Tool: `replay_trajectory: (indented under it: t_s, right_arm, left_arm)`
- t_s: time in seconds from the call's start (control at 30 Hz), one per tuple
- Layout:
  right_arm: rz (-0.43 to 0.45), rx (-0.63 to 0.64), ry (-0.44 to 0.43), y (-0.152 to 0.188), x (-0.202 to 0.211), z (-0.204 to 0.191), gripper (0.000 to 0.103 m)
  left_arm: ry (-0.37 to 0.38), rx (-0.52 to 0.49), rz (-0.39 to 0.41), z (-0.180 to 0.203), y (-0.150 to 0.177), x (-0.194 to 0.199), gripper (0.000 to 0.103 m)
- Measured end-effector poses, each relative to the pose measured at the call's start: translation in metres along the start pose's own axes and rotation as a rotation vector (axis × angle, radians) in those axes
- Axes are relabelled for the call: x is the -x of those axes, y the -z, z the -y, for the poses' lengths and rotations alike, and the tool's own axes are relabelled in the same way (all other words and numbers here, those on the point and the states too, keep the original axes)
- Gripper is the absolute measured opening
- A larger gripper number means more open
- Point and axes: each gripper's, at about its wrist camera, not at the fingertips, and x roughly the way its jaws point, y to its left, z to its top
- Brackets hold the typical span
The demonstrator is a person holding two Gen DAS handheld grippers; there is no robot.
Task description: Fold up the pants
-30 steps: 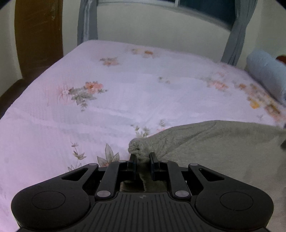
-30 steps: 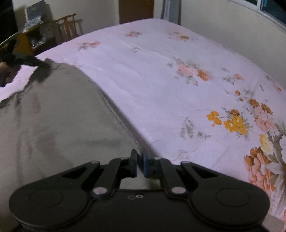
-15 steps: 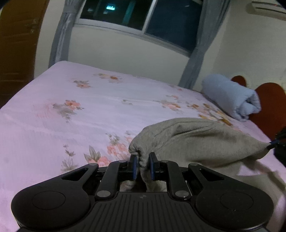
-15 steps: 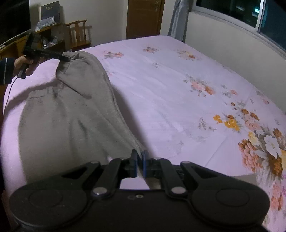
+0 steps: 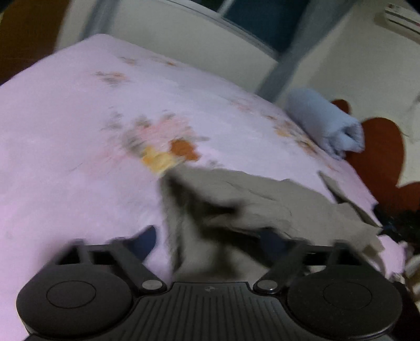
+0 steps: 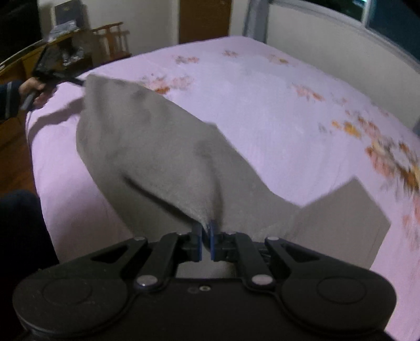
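Observation:
Grey pants [image 5: 249, 204] lie on the pink floral bed [image 5: 65, 157], with one part lifted. My left gripper [image 5: 210, 241] is blurred and its jaws are opening wide. Grey cloth sits loose between the blue pads [image 5: 145, 241], which do not press on it. In the right wrist view my right gripper [image 6: 206, 236] is shut on an edge of the pants [image 6: 157, 157], which rise from it as a raised fold. At the far left a hand [image 6: 34, 89] holds the left gripper [image 6: 78, 81] at the cloth's far corner. A flat part of the pants [image 6: 341, 223] rests on the sheet at the right.
A rolled light-blue blanket [image 5: 325, 126] and a red headboard [image 5: 375, 147] stand at the bed's far right. A window wall runs behind the bed. A brown door [image 6: 204, 18], a wooden chair [image 6: 113, 39] and a desk stand beyond the bed's far-left edge.
The left jaws, shut on the pants' edge before, now stand wide apart with the cloth loose. Both grippers have carried the cloth across the bed.

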Motion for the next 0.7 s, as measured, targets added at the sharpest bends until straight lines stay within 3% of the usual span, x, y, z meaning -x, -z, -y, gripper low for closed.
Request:
replay_trajectory:
  t_s: [0.17,0.27,0.33,0.4,0.47,0.57,0.6,0.63,0.7]
  right_arm:
    - [0.006,-0.042,0.0,0.014,-0.007,-0.001,0.0]
    - [0.004,-0.04,-0.008,0.016,-0.007,-0.001,0.0]
    - [0.01,-0.033,-0.013,0.016,-0.007,-0.001,0.0]
    - [0.018,-0.024,-0.018,0.018,-0.006,-0.001,0.0]
    - [0.035,-0.023,-0.024,0.021,-0.005,-0.001,0.0]
    - [0.058,-0.018,-0.029,0.024,-0.002,-0.001,0.0]
    - [0.067,-0.017,-0.032,0.026,-0.001,0.0,0.0]
    - [0.078,-0.018,-0.035,0.028,0.001,0.0,0.0]
    - [0.095,-0.028,-0.042,0.033,0.004,0.003,0.0]
  left_arm:
    - [-0.072,0.214,0.04,-0.009,0.032,0.028,0.088]
    - [-0.027,0.313,0.073,-0.005,0.037,0.033,0.088]
    - [-0.067,0.369,0.067,0.001,0.034,0.03,0.087]
    - [-0.128,0.387,0.032,0.011,0.029,0.021,0.068]
    - [-0.173,0.396,-0.003,0.025,0.023,0.011,0.043]
    - [-0.258,0.363,-0.007,0.048,0.02,0.002,0.038]
    - [-0.278,0.376,-0.003,0.052,0.018,0.002,0.037]
    - [-0.284,0.395,0.003,0.055,0.019,0.0,0.029]
    - [-0.312,0.424,0.017,0.063,0.018,0.0,0.027]
